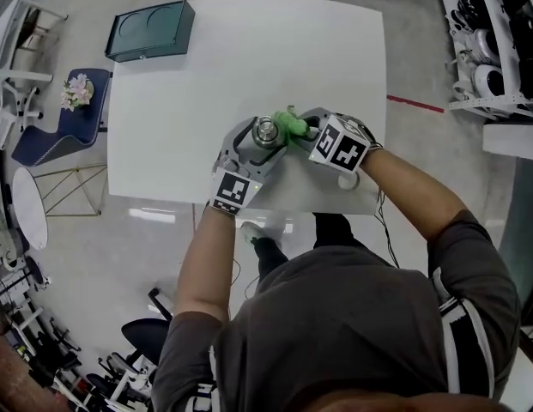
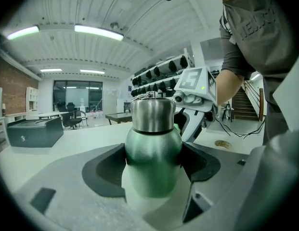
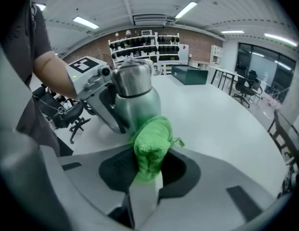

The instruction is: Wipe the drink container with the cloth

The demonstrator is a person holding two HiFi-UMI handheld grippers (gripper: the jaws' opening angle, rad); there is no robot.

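Over the white surface (image 1: 197, 75), the left tool (image 2: 153, 166) clamps the green-bodied, steel-capped drink bottle (image 1: 266, 131) upright. The right tool (image 3: 148, 174) pinches a bright green terry cloth (image 3: 151, 146) against the bottle's side. This looks like the wiping step; next, rub the cloth around the body.

Drink container (image 2: 152, 148): pale green body, brushed silver top.
Cloth (image 3: 151, 146): bright green.
Table (image 1: 206, 84): white.
Case (image 1: 150, 30): dark teal.
Left gripper (image 2: 154, 170): grey, black-and-white square markers.

Bright, even light from ceiling strips (image 2: 94, 31); fisheye-warped, dark-cornered gripper views.
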